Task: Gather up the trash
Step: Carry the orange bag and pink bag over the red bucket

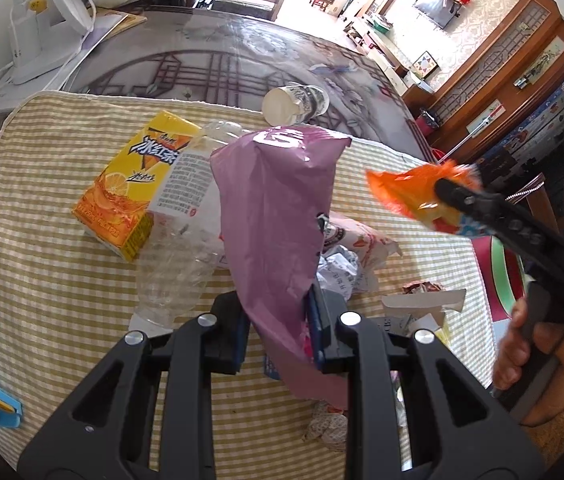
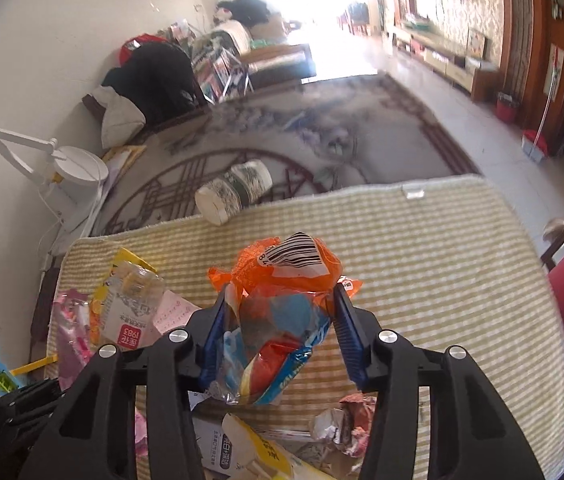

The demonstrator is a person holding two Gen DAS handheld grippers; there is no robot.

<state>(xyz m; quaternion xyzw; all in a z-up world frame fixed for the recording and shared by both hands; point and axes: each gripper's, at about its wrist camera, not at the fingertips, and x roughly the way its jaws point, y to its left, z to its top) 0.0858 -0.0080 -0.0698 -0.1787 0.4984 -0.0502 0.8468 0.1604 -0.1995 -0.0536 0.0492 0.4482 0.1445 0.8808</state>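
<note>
Left claw [image 1: 278, 334] clamps purple plastic bag [image 1: 278, 208] — lifted above striped mat [image 1: 54, 280]. Right claw [image 2: 280, 334] grips orange snack wrapper [image 2: 282, 312] — held clear of mat.

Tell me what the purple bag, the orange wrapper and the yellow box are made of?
The purple bag looks like thin glossy plastic film: it creases and shines. The orange wrapper seems crinkly printed plastic, see-through in parts. The yellow box looks like coated cardboard, a drink carton with sharp folded edges and printed sides.
</note>
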